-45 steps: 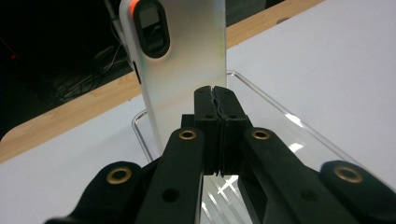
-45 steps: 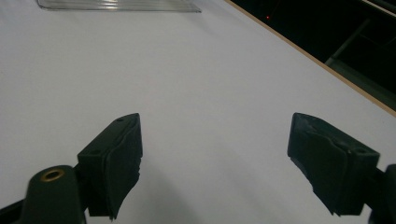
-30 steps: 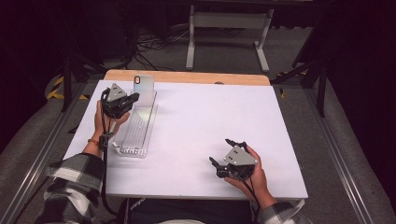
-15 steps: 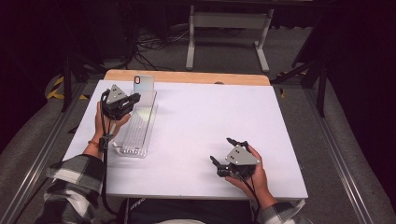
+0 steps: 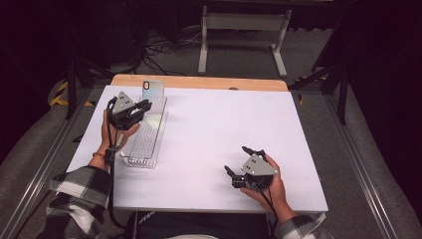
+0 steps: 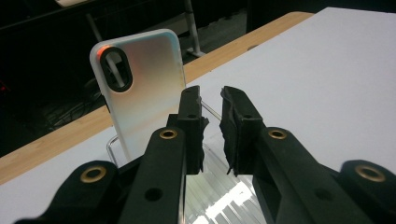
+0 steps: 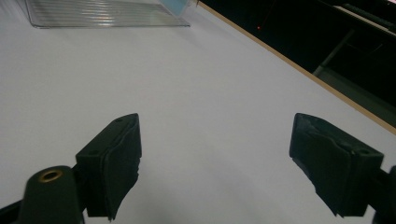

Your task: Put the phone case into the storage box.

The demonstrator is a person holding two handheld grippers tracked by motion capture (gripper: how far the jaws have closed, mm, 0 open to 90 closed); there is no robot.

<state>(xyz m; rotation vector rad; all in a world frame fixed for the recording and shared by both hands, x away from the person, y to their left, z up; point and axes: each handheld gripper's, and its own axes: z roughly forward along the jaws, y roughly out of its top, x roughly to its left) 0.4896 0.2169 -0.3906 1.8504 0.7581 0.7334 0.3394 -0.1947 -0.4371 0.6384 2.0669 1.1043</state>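
Over on the left, the left gripper (image 5: 142, 107) hovers above the far end of the one clear ribbed rack (image 5: 144, 142), its jaws drawn close with only a thin gap and nothing pinched between them, and just beyond them one phone case (image 6: 140, 95) stands upright in the rack at the table's far edge. Across the white table (image 5: 219, 124), well apart, the right gripper (image 5: 245, 160) sits low by the near edge with its two jaws spread wide and empty.
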